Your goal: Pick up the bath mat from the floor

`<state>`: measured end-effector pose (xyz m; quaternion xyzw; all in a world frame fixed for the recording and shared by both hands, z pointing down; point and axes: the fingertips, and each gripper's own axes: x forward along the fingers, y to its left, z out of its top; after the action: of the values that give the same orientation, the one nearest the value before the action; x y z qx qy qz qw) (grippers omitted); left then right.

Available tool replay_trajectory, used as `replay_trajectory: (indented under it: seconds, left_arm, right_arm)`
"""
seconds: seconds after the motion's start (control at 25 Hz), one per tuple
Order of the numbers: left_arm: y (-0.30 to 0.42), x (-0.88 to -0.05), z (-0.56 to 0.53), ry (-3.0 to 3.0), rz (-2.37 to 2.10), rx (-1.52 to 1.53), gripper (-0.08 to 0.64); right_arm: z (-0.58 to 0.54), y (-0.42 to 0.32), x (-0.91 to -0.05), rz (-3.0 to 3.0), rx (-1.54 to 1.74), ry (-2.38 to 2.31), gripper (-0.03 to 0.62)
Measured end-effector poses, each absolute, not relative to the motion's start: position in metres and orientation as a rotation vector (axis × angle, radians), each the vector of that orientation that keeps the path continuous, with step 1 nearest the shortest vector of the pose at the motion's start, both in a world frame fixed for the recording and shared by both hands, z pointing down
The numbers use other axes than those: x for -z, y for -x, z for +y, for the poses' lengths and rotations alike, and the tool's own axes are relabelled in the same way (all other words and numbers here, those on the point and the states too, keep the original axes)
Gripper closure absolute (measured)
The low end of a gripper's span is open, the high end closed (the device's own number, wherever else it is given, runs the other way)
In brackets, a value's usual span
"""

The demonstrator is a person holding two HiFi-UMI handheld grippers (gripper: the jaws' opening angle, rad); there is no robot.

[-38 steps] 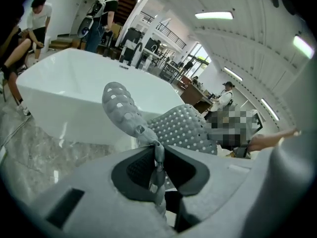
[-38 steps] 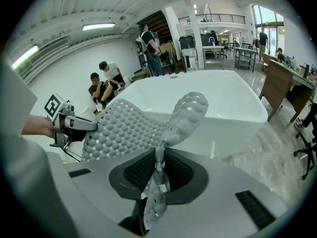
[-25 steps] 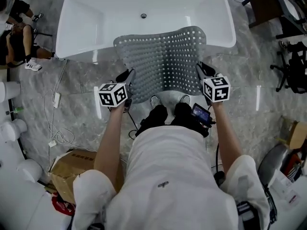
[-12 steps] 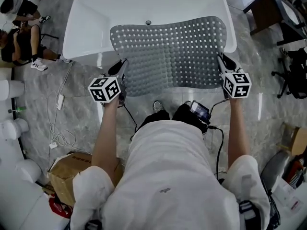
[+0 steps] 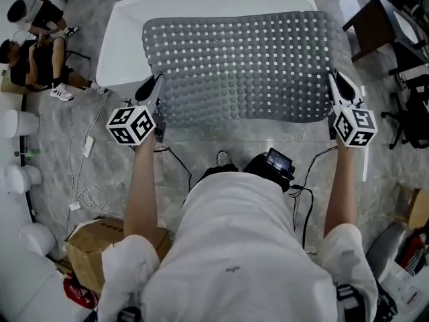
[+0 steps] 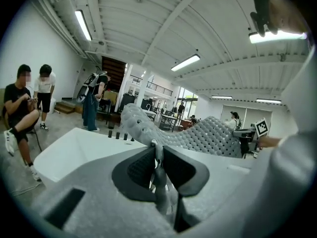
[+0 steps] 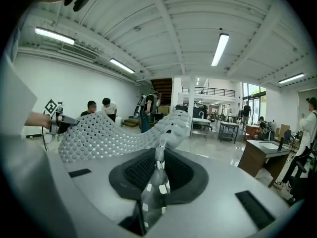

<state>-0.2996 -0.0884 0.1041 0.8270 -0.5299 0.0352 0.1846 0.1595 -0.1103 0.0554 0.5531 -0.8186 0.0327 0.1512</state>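
Head view: one mat (image 5: pixel 241 66), two grippers (image 5: pixel 151 86) (image 5: pixel 338 84)

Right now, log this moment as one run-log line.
left gripper: shut on bath mat | right gripper: shut on bath mat | bath mat: spread, held above bathtub

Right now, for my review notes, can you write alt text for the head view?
Seen from above, a person holds a grey perforated bath mat spread wide in the air, the left gripper and right gripper each shut on one short edge, with a white bathtub beneath. A cardboard box sits at lower left.
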Motion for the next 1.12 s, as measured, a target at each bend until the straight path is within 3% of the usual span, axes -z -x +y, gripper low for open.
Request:
replay_trajectory:
  seconds: [0.56, 1.12]
  left_arm:
    - [0.371, 0.013, -0.107, -2.472, -1.725, 0.019, 0.503]
    - [0.405, 0.093, -0.105, -2.562, -1.850, 0.222, 0.506]
  right_arm:
    - [-0.103, -0.159, 0.070, -2.477, 0.140, -1.750, 0.534]
    - [-0.104, -0.154, 0.125, -2.509, 0.340, -1.787, 0.534]
